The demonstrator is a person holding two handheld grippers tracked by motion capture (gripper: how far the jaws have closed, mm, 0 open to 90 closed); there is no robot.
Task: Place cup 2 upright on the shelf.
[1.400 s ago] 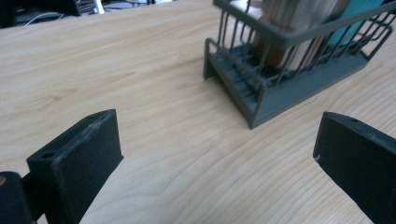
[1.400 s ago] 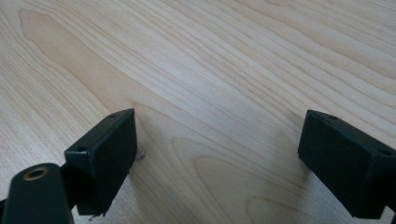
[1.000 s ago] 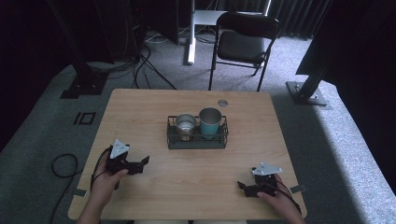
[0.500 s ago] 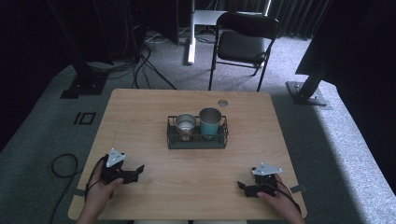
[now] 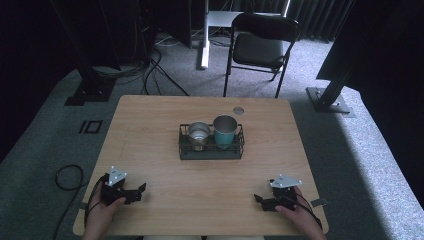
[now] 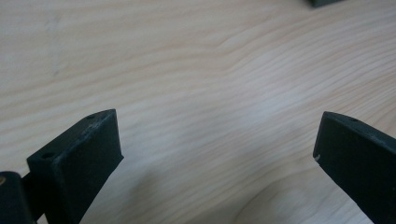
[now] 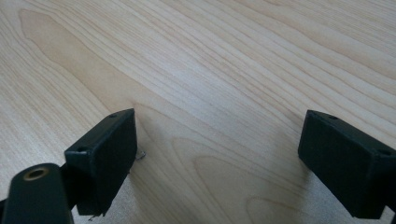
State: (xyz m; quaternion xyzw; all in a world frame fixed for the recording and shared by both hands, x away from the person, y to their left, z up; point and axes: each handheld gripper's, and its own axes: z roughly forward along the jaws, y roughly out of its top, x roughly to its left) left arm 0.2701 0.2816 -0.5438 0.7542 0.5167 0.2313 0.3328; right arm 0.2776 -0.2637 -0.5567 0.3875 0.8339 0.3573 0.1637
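Observation:
A dark wire basket (image 5: 211, 152) stands in the middle of the wooden table (image 5: 150, 125). Inside it a steel cup (image 5: 198, 133) sits at the left and a teal cup (image 5: 225, 129) at the right, both upright. My left gripper (image 5: 141, 189) rests near the table's front left corner, held by a hand, jaws wide apart over bare wood (image 6: 210, 116). My right gripper (image 5: 258, 199) lies near the front right corner, also open, with nothing between its jaws (image 7: 219, 135). Both grippers are far from the basket.
A small round metal disc (image 5: 238, 110) sits near the table's far edge. A black folding chair (image 5: 260, 47) stands beyond the table. Cables (image 5: 67, 177) trail over the grey carpet at the left. Black stand feet (image 5: 327, 97) flank the table.
My left gripper has drawn back toward the table's front edge and a little left. The right gripper has stayed put.

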